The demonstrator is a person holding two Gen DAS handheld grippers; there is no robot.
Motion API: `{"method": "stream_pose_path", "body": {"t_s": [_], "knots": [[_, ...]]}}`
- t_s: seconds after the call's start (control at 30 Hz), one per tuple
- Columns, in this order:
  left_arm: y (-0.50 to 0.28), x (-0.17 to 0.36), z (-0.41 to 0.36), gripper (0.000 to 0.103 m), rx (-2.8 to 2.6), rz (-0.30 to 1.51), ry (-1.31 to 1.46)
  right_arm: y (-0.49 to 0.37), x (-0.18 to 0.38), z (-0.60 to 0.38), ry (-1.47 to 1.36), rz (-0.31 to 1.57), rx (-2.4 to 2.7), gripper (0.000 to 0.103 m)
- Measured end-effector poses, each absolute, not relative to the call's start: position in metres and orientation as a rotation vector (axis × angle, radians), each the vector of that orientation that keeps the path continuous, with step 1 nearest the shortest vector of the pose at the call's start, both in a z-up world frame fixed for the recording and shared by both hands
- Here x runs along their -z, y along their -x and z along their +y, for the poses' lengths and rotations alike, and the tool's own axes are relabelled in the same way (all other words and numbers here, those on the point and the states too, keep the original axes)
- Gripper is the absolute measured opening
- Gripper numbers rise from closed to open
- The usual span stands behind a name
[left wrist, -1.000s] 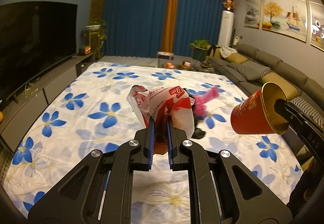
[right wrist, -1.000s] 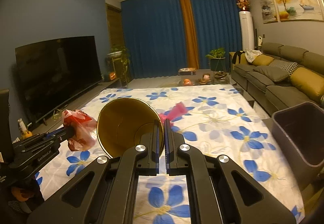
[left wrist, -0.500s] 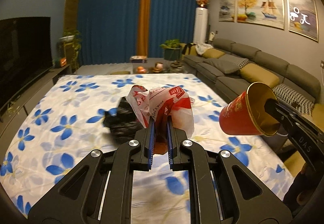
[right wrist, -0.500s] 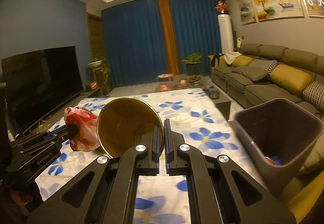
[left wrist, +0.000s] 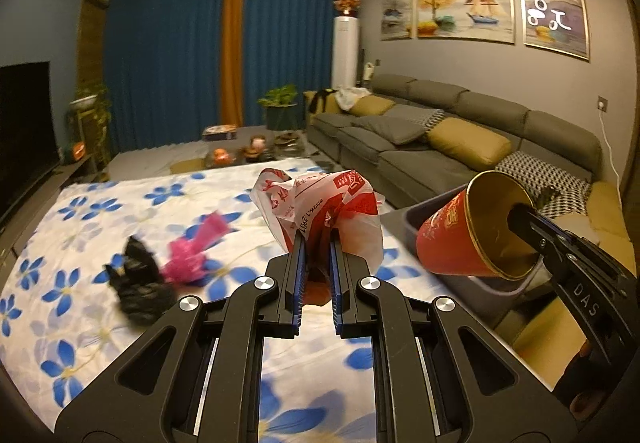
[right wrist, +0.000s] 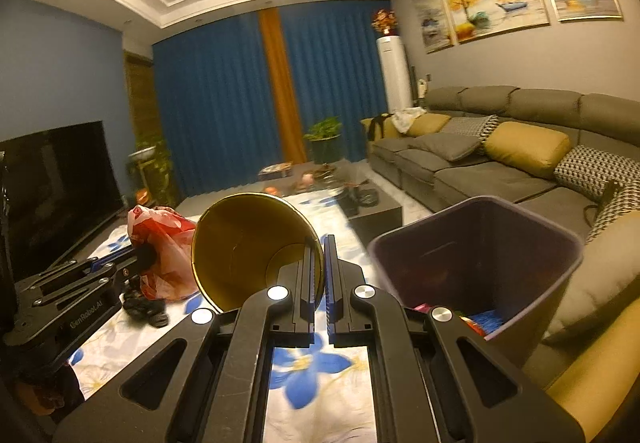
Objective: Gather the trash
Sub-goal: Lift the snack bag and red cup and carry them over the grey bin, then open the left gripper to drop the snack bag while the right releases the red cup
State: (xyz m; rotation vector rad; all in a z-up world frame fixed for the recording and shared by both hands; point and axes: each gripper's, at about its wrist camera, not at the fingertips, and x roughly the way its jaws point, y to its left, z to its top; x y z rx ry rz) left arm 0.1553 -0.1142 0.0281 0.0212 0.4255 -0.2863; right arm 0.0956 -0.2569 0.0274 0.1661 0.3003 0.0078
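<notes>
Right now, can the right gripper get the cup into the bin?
Probably yes. The right gripper is shut on the cup, and the bin stands open-topped just to its right with nothing between them.

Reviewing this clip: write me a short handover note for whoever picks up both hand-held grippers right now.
Left hand-held gripper: shut on the red-and-white plastic bag, held above the flowered sheet.
Right hand-held gripper: shut on the rim of the red paper cup, mouth facing the camera.
Bin: the grey trash bin stands at the sheet's edge by the sofa, right of the cup, with some trash already inside.
Done: both pieces picked up and carried near the bin.
Left: drop the cup and bag into the bin, then fetch the black scrap and pink scrap lying on the sheet.
</notes>
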Motion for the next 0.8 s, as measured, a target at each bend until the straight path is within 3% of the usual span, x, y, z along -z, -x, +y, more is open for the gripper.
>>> {"method": "stream_pose_path", "body": {"t_s": [0.8], "knots": [[-0.197, -0.021, -0.239, 0.01, 0.51, 0.421, -0.06, -0.105, -0.02, -0.361, -0.25, 0.275, 0.236, 0.005]]}}
